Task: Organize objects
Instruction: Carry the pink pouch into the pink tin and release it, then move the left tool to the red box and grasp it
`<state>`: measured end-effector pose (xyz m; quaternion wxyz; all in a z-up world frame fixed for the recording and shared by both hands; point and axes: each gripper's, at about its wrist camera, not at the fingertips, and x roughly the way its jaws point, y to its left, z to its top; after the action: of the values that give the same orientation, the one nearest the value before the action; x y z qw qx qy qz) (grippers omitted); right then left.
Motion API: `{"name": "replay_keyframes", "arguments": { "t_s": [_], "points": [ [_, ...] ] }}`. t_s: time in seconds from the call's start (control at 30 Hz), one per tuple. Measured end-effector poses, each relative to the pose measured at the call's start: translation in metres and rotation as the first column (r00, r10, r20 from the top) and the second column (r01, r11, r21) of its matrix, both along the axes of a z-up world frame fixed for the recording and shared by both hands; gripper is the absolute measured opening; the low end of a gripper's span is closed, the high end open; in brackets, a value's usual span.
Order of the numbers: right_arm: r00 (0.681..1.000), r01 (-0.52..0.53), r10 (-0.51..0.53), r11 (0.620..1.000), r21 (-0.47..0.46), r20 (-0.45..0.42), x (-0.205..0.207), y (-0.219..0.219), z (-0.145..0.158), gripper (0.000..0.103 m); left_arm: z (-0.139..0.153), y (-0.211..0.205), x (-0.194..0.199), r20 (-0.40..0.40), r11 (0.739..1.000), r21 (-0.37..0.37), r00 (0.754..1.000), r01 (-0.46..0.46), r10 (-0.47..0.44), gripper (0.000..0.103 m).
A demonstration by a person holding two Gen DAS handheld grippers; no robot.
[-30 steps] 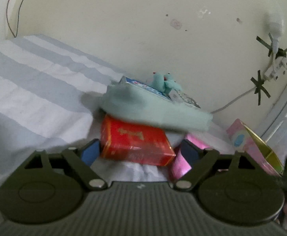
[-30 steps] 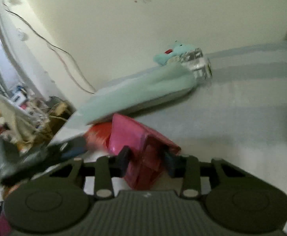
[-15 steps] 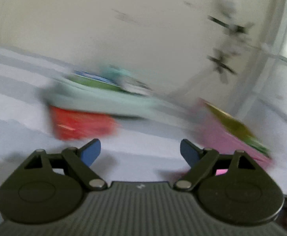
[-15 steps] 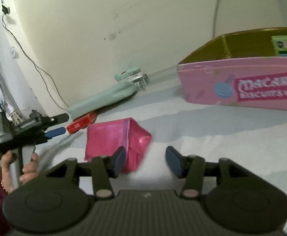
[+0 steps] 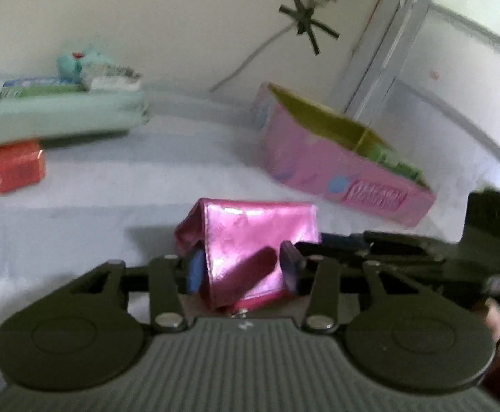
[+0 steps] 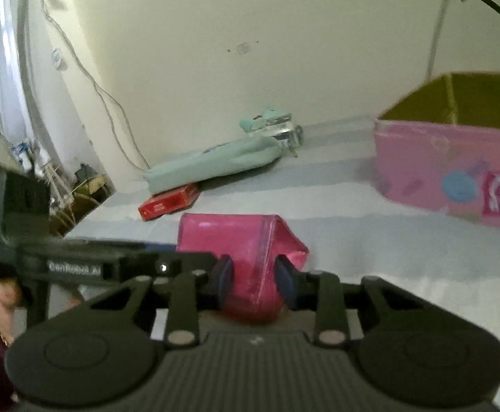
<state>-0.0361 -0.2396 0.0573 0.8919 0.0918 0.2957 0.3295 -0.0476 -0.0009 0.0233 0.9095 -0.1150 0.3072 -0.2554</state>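
A shiny pink pouch stands folded like a tent on the white bedsheet. My left gripper is closing on its near end, and both blue pads touch its sides. In the right wrist view the same pouch sits between the pads of my right gripper, whose jaws are closing and press on it. Each gripper reaches into the other's view from the side. The open pink macaron box lies beyond to the right, with a green item inside.
A red box lies at the left under a mint green case, with a teal plush toy and small packets on top. The wall stands close behind. A cable and window frame are at the right.
The pink pouch went from beside the red box to the open sheet near the pink box. My left gripper swung right and closed on it. My right gripper let go, then gripped it again.
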Motion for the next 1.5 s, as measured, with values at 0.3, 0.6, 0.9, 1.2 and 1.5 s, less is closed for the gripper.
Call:
{"name": "replay_keyframes", "arguments": {
  "t_s": [0.3, 0.6, 0.9, 1.2, 1.5],
  "points": [
    [0.948, 0.190, -0.174, 0.981, -0.033, 0.267, 0.021, -0.062, 0.071, 0.027, 0.076, -0.099, 0.077, 0.209, 0.984, 0.122, 0.966, 0.127, -0.151, 0.052],
    [0.915, 0.384, -0.347, 0.906, -0.176, 0.209, 0.104, -0.120, 0.045, 0.031, 0.053, -0.196, 0.158, 0.165, 0.974, 0.192, 0.975, 0.119, -0.152, 0.060],
    [0.862, 0.467, -0.449, 0.884, -0.023, 0.236, 0.083, -0.130, 0.028, 0.043, 0.054, -0.178, 0.140, 0.187, 0.982, 0.186, 0.979, 0.041, -0.076, 0.071],
    [0.858, 0.433, -0.452, 0.892, 0.131, 0.242, 0.000, -0.100, 0.028, 0.045, 0.036, -0.110, 0.053, 0.217, 0.977, 0.201, 0.969, 0.073, -0.117, 0.072],
    [0.983, 0.164, -0.167, 0.985, 0.049, 0.075, 0.008, -0.011, 0.010, 0.046, -0.016, 0.009, 0.015, 0.104, 0.940, 0.322, 0.991, -0.111, 0.082, 0.074]
  ]
}}
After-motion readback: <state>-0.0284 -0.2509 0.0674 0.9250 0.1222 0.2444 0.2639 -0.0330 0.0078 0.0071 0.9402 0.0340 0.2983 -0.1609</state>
